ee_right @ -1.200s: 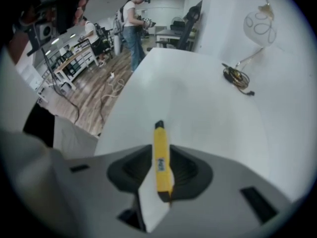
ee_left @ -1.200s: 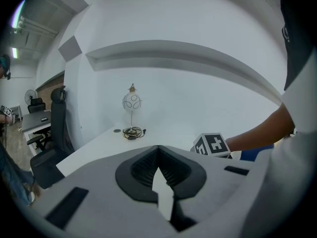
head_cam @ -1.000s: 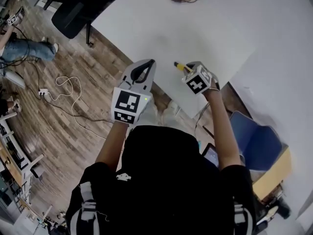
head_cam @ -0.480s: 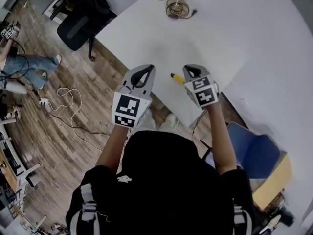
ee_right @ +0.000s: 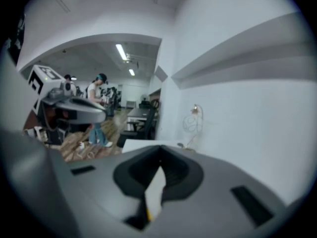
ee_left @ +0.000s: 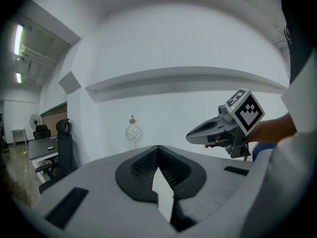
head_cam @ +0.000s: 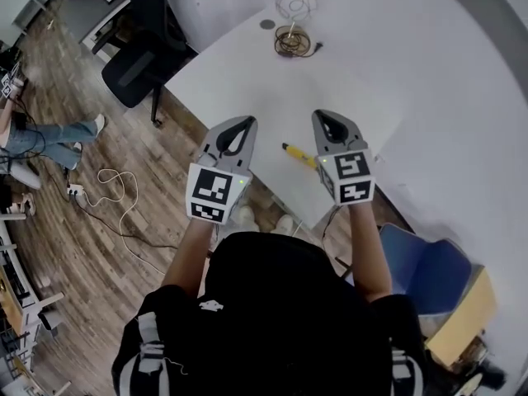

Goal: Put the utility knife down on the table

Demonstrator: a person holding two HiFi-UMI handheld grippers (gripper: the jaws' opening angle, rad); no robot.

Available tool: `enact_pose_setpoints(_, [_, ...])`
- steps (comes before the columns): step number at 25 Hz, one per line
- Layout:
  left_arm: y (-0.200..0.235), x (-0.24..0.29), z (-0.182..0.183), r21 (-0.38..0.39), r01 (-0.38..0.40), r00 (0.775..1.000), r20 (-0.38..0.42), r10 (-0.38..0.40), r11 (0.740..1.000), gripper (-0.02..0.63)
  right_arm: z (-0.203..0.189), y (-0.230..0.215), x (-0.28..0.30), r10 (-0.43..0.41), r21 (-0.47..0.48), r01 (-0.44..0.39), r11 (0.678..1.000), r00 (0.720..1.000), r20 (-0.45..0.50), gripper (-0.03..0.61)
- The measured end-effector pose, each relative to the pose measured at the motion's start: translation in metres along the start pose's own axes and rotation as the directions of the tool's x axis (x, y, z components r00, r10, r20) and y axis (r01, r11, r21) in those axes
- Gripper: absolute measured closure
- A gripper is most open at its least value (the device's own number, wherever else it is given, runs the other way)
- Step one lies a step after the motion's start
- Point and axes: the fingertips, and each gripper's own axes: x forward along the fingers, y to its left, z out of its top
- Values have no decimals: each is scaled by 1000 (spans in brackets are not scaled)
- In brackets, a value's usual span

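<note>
The yellow utility knife (head_cam: 299,155) lies flat on the white table (head_cam: 363,64), close to its near edge, with nothing touching it. My right gripper (head_cam: 323,115) hovers above and just right of the knife, shut and empty; in the right gripper view its jaws (ee_right: 159,148) meet at the tips, and a sliver of yellow shows low in the slit between them. My left gripper (head_cam: 247,122) is held level left of the knife, shut with nothing in it, its tips together in the left gripper view (ee_left: 158,148). Each gripper appears in the other's view: the right gripper (ee_left: 190,137) and the left gripper (ee_right: 101,115).
At the table's far side sit a coiled cable (head_cam: 290,41), a wire ornament (head_cam: 295,2) and a small round disc (head_cam: 267,24). A black office chair (head_cam: 136,60) stands left of the table and a blue chair (head_cam: 425,262) near right. A person's legs (head_cam: 49,134) and a cord (head_cam: 115,188) are on the wood floor.
The right gripper, which had the knife at its tips, has lifted away and the knife stays on the table. Both grippers have risen and tipped toward level.
</note>
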Motion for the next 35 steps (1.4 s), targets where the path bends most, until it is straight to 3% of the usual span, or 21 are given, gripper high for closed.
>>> enact_pose_setpoints(14, [2,-24,51,46,-42,993,116,36,998,600,77,-3,-69,-75,4,76,997,966,246,545])
enact_pose_setpoints(22, [0,-33,70,63,-49,987,153,39,997,599,95,-2,-81,-113,32,109,994,953,282,545])
enact_pose_setpoints(35, [-6,-37,72,64,-46,986,162,35,997,600,85,2,-80,-95,29,91,995,951,295,545])
